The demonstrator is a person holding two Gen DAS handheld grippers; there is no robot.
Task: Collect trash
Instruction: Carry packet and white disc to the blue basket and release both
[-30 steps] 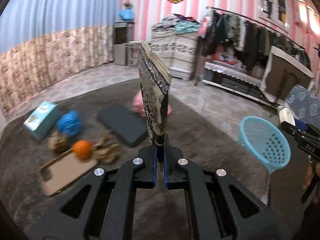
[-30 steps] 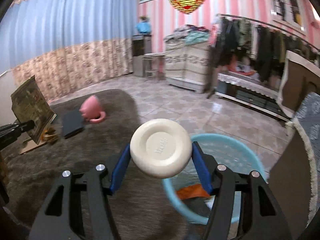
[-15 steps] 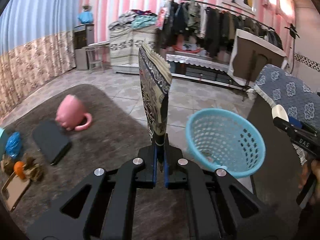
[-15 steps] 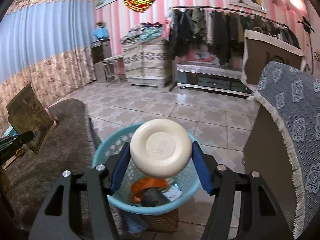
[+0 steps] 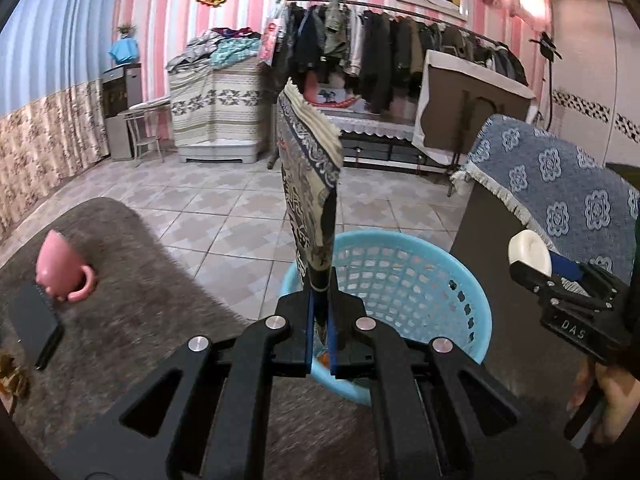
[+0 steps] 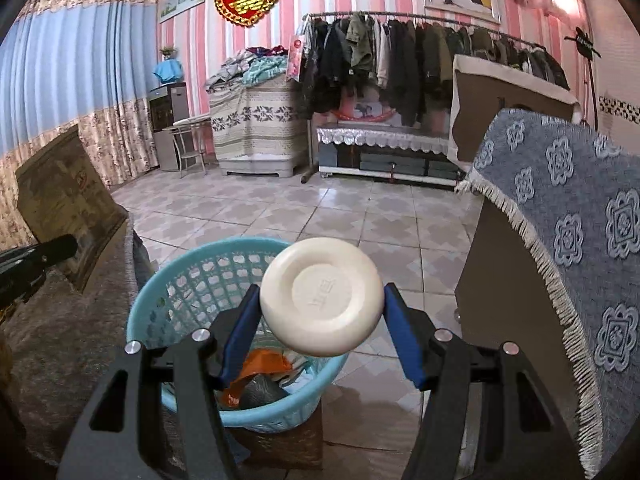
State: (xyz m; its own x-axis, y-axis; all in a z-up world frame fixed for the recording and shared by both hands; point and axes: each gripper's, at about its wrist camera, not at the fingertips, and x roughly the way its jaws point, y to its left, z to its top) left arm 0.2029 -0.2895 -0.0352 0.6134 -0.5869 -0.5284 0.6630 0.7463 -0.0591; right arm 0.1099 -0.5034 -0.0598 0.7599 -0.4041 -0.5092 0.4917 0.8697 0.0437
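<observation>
My left gripper (image 5: 319, 320) is shut on a flat patterned snack bag (image 5: 310, 184), held upright above the near rim of the light blue mesh basket (image 5: 420, 280). My right gripper (image 6: 322, 320) is shut on a round cream-white disc (image 6: 322, 296), held over the basket (image 6: 192, 280), which holds orange and dark wrappers (image 6: 260, 368). The right gripper with the disc (image 5: 528, 252) also shows at the right of the left wrist view. The bag (image 6: 68, 200) and the left gripper's tip show at the left of the right wrist view.
A brown rug (image 5: 132, 320) carries a pink mug (image 5: 60, 268) lying on its side and a dark flat case (image 5: 32, 324). A cabinet with a blue patterned cloth (image 6: 568, 240) stands right of the basket. Tiled floor (image 6: 360, 208), a clothes rack and covered furniture lie behind.
Both grippers have swung right and closer to the basket. The bag now sits over the basket's near rim, and the disc hangs over the basket's right side. The rug's trash has left view.
</observation>
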